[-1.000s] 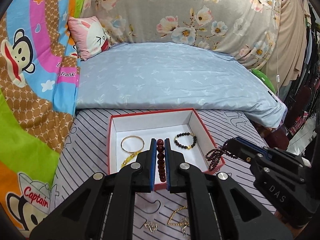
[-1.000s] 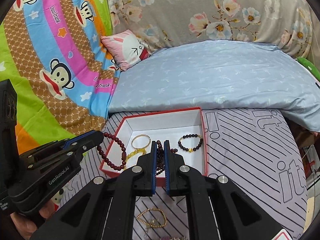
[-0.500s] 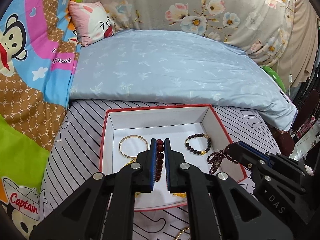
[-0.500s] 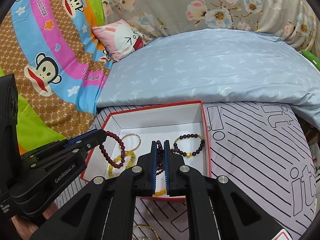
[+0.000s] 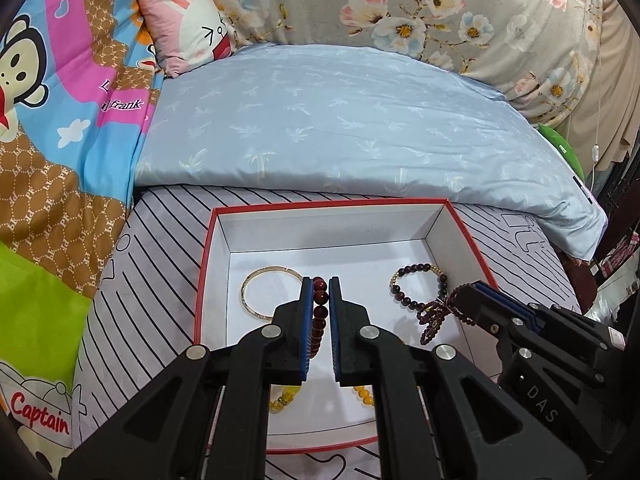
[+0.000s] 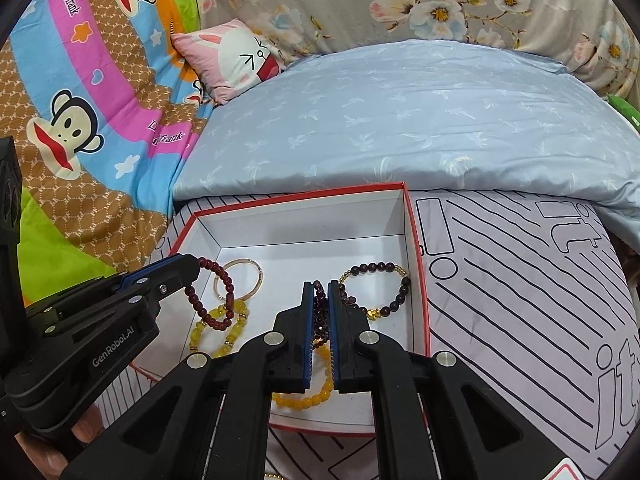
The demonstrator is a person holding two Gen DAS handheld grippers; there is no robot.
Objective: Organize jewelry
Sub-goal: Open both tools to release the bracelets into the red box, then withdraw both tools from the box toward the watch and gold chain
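Overhead, red bead bracelet [image 5: 319,322] between left gripper [image 5: 319,280] jaws.

My left gripper [image 5: 319,284] is pinched nearly closed, fingers pointing forward and down, a string of dark red beads [image 5: 319,312] caught between its pads. My right gripper [image 6: 320,284] sits just beside it, likewise clamped, gripping a purple bead strand [image 6: 319,312].

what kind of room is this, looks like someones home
Most likely a bedroom, with the work done on a bed: a light blue quilt lies behind the red-rimmed white box, a pink rabbit cushion sits in the corner, and a striped grey bedsheet is underneath.
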